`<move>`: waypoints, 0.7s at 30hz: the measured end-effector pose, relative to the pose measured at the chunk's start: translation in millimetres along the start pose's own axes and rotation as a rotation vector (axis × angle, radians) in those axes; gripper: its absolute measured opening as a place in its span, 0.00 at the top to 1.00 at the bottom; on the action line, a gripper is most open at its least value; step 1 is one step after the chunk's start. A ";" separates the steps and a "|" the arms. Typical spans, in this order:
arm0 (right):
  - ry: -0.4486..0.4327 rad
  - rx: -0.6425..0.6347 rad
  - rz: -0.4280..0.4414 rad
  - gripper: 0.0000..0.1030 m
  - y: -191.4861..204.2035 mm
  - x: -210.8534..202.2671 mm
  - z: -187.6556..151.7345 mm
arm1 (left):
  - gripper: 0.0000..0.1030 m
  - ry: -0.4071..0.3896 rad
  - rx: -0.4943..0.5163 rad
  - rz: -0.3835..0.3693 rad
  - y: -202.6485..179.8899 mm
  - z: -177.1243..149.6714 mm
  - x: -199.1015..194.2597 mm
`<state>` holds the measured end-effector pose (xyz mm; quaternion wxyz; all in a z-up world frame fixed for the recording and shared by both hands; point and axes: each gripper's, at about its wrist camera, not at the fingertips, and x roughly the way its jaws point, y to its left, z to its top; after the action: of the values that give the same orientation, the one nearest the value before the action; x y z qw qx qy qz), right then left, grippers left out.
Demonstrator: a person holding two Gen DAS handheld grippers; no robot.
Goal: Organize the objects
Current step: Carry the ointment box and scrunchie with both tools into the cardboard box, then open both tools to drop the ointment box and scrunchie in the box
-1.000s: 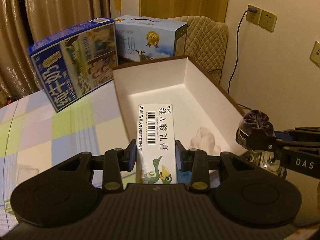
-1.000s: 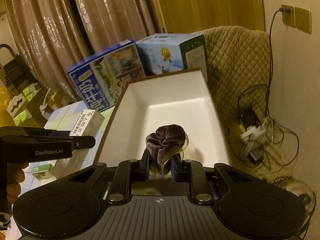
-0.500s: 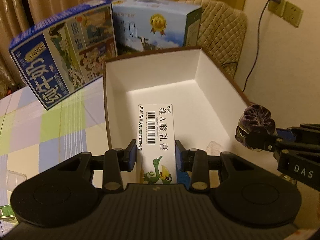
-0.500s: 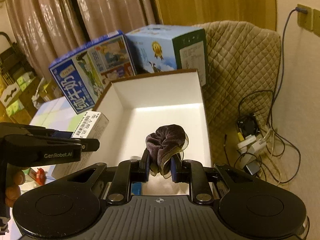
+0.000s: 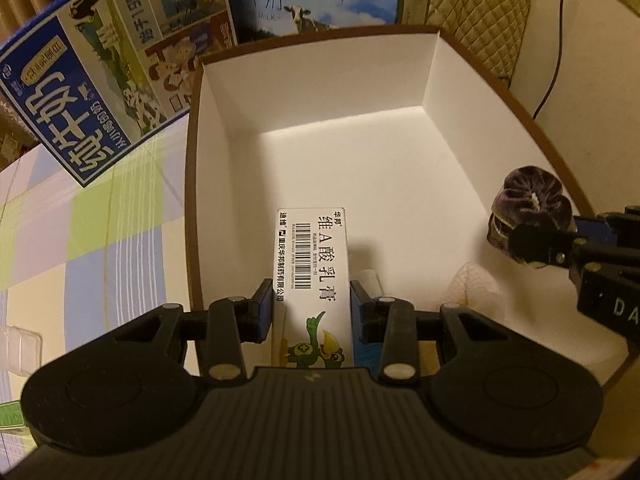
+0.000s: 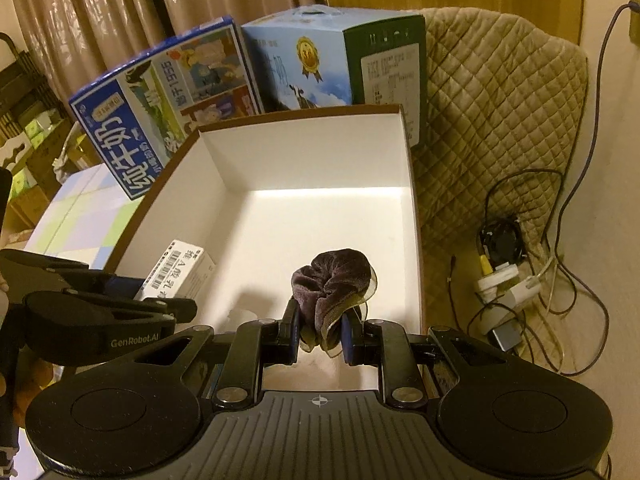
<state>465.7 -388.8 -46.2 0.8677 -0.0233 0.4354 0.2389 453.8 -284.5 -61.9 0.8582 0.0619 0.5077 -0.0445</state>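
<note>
Currently, step: both tools hang over the open white box (image 5: 320, 96), each with something to drop inside.
Left tool (image 5: 312, 314): pinches a small white carton (image 5: 314, 264) with a barcode, lengthwise between its blue pads, over the box's near left part.
Right tool (image 6: 319, 330): squeezes a dark velvet hair tie (image 6: 334, 282), its fingers pressed into the soft cloth, near the box's near right edge.
Box: sits at the far right of the surface with its checked cloth (image 5: 92, 240), just in front of two milk cartons (image 6: 168, 92); its floor looks mostly bare, with something pale and blurred by the near wall.
How to do it well: I would lower each item close to the floor before letting go, set the carton flat along the left wall, and place the hair tie in the right half so the two stay apart.
Risk: a release from high up may tip the carton on end.
</note>
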 end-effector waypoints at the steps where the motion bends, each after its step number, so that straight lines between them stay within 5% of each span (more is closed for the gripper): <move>1: 0.002 -0.001 0.000 0.84 -0.6 1.4 0.7 | 0.68 0.004 0.001 0.002 -0.4 0.6 1.4; 11: 0.009 -0.004 0.009 0.84 -5.4 9.9 4.8 | 0.66 -0.006 0.015 0.018 -0.6 6.3 5.1; 14: 0.007 -0.003 0.013 0.84 -6.1 10.8 5.8 | 0.55 -0.016 0.015 0.019 1.2 7.2 3.0; 21: 0.003 -0.017 0.004 0.84 -3.4 13.2 8.4 | 0.51 -0.034 0.013 0.020 6.1 8.1 -3.7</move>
<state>480.1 -384.5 -51.7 0.8664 -0.0301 0.4345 0.2444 459.8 -279.7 -54.5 0.8667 0.0718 0.4921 -0.0404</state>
